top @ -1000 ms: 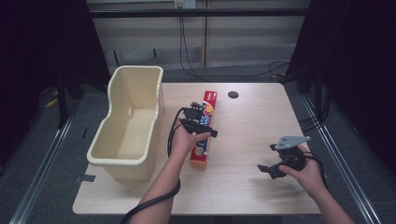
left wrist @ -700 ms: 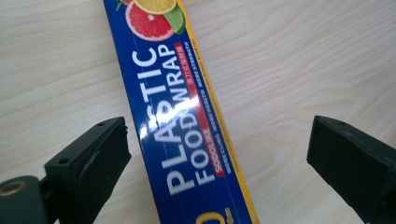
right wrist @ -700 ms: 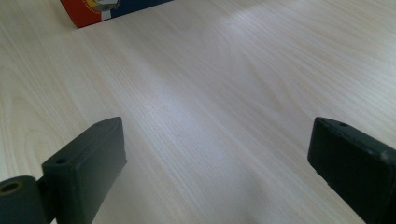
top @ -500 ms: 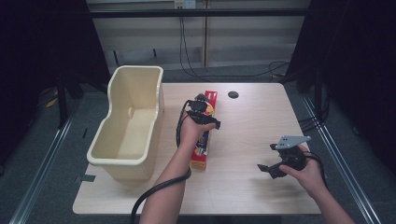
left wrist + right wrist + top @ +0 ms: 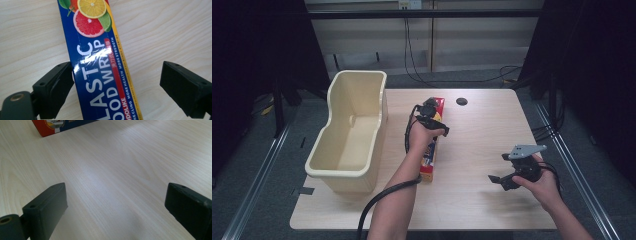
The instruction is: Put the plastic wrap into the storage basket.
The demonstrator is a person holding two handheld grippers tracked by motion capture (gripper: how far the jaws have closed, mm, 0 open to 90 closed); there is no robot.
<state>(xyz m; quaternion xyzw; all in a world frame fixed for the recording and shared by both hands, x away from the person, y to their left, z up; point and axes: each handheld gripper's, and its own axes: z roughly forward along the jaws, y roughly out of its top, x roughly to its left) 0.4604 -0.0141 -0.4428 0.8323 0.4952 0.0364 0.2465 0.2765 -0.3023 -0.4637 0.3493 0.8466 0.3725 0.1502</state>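
Observation:
A long plastic food wrap box [image 5: 428,167], blue and red with citrus pictures, lies lengthwise on the wooden table [image 5: 482,130]. My left gripper [image 5: 428,111] hovers over its far half, pointing down. In the left gripper view the box [image 5: 100,62] runs between the jaws of the left gripper [image 5: 116,72], which have just been closing. One pad is at the box's edge and the other stands well apart from it. My right gripper [image 5: 498,170] is held low at the right front of the table. It [image 5: 115,195] is open over bare wood, and the box's end [image 5: 57,125] lies beyond it.
A tall cream plastic bin [image 5: 347,170] stands along the table's left edge, close beside the box. A dark round hole [image 5: 462,101] sits near the far edge. Cables trail from both grippers.
My left hand has moved away from me along the box, toward its far end. The right hand has stayed where it was.

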